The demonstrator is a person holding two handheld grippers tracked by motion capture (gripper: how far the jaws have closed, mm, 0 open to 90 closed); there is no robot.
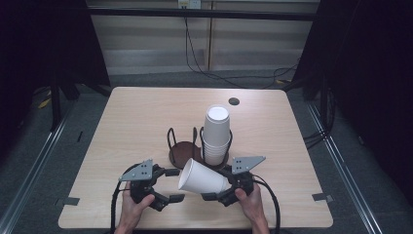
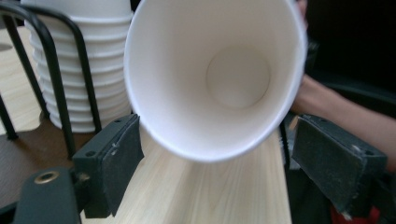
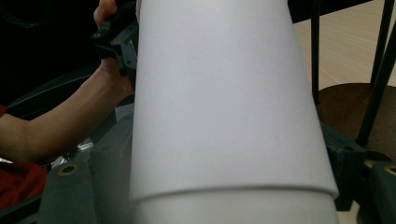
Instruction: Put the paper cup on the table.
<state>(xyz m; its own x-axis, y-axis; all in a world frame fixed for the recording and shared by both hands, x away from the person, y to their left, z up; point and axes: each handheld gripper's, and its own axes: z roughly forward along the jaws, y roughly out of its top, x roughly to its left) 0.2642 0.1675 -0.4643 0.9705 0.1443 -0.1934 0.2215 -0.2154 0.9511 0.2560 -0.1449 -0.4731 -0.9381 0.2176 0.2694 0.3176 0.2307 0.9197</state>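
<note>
A single white paper cup [image 1: 202,178] lies on its side above the table's front edge, with my right gripper [image 1: 219,187] shut on its lower body. In the right gripper view the cup's wall [image 3: 224,102] stands between my right gripper's [image 3: 224,186] two jaws. Its open mouth [image 2: 215,74] faces my left gripper [image 2: 224,172], whose jaws stand wide apart just short of the rim, holding nothing. In the high view my left gripper [image 1: 174,185] is open right beside the rim. A stack of white cups [image 1: 215,136] stands in the right bay of a dark wire holder [image 1: 182,152].
The holder's left bay holds nothing over its brown base [image 3: 345,102]. The stack [image 2: 79,70] and the holder's wires [image 2: 56,79] are close on the left of the left gripper view. A small round hole [image 1: 234,101] marks the table's far side. Cables lie on the floor beyond.
</note>
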